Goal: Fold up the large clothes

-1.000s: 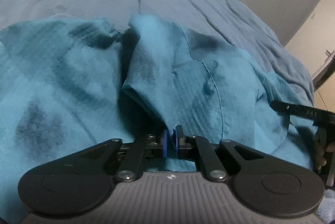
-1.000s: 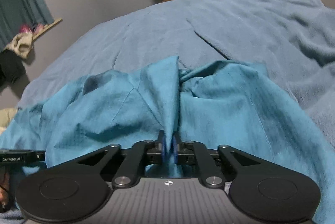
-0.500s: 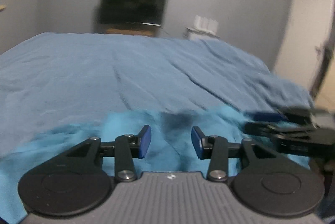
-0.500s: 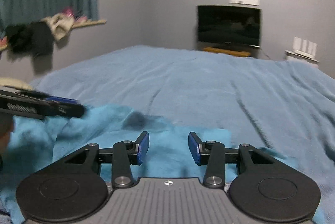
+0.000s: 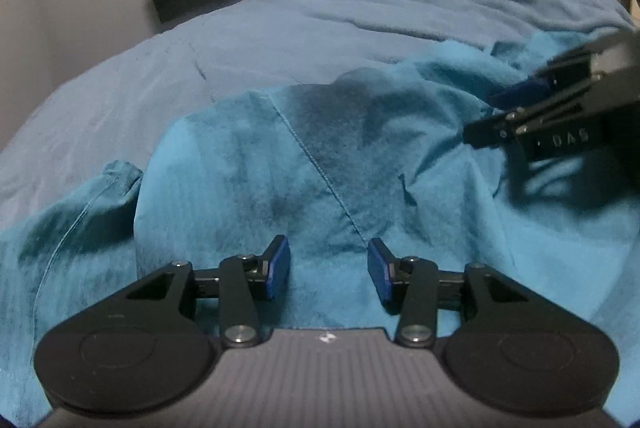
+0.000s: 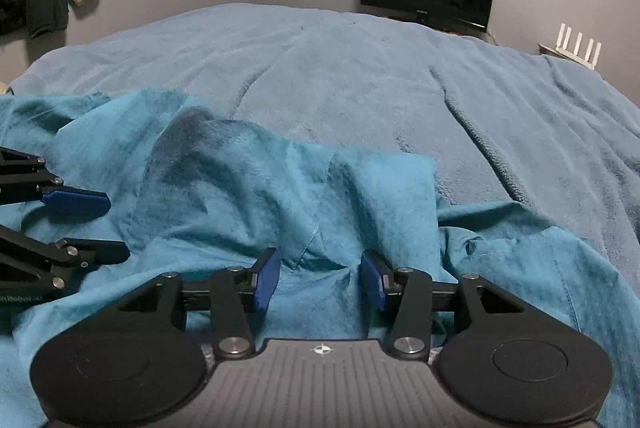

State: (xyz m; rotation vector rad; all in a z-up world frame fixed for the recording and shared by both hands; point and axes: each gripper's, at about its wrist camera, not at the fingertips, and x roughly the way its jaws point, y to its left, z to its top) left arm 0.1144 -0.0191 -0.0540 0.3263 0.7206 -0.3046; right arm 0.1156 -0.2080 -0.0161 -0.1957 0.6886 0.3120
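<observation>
Teal cloth, thin and limp, lies rumpled on the near part of the bed (image 5: 240,40), over a duller blue fleece blanket. From the left wrist camera the garment (image 5: 248,164) is heaped just in front of the left gripper (image 5: 328,270), whose blue pads (image 5: 277,268) stand apart with nothing between them. A stitched seam (image 5: 320,168) runs down the fabric toward the gap. Off to the right, the right gripper (image 5: 520,96) reaches in over the same heap; it too looks parted.

From the right wrist camera the garment (image 6: 248,188) shows a raised ridge and a squarish flap (image 6: 384,180) just ahead of the right gripper (image 6: 320,280), its jaws spread wide, cloth bunching between them but not pinched. The left gripper (image 6: 84,224) pokes in at the left edge, also parted.

I'd judge this light, soft stuff that sags and slides the instant it is let go, with no stiffness to hold a crease. A seam or hemmed edge looks the safest grip: doubled cloth, less likely to slip out. One corner each, lifted evenly, should keep it from twisting.
</observation>
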